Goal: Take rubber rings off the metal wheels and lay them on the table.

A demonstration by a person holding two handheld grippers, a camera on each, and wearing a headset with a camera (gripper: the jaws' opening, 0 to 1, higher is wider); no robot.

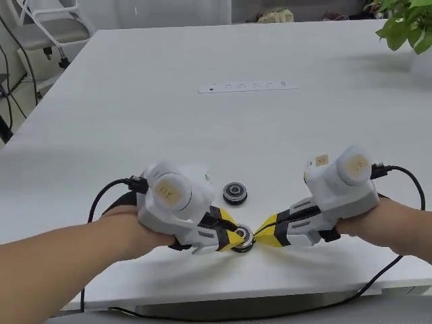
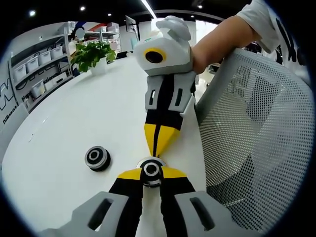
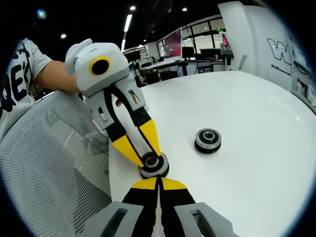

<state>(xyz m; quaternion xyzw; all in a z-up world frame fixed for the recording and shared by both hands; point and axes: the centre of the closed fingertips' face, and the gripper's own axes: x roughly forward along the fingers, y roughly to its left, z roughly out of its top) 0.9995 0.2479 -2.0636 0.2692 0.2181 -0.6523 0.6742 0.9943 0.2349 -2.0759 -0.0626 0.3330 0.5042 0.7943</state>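
Where the table (image 1: 169, 101) meets its near edge, the two grippers point at each other with a wheel (image 1: 244, 237) between them. The left gripper (image 1: 235, 237) comes in from the left, and in its own view its yellow jaws sit on either side of the wheel (image 2: 151, 170), pinching it. The right gripper (image 1: 260, 235) comes in from the right. Its jaws are pressed together into one point, and that point touches the wheel's rim. I cannot tell whether it nips the dark rubber ring there. The right gripper view shows the same meeting: its own tips (image 3: 158, 181) are closed against the wheel (image 3: 155, 164), which the left gripper (image 3: 148, 158) holds from the other side. The wheel rests on the table.

Just beyond, apart from both grippers, a second wheel (image 1: 234, 192) lies flat with a dark ring around its hub. Farther back, a white power strip (image 1: 247, 86) lies mid-table. A plant (image 1: 408, 23) stands at the far right corner.
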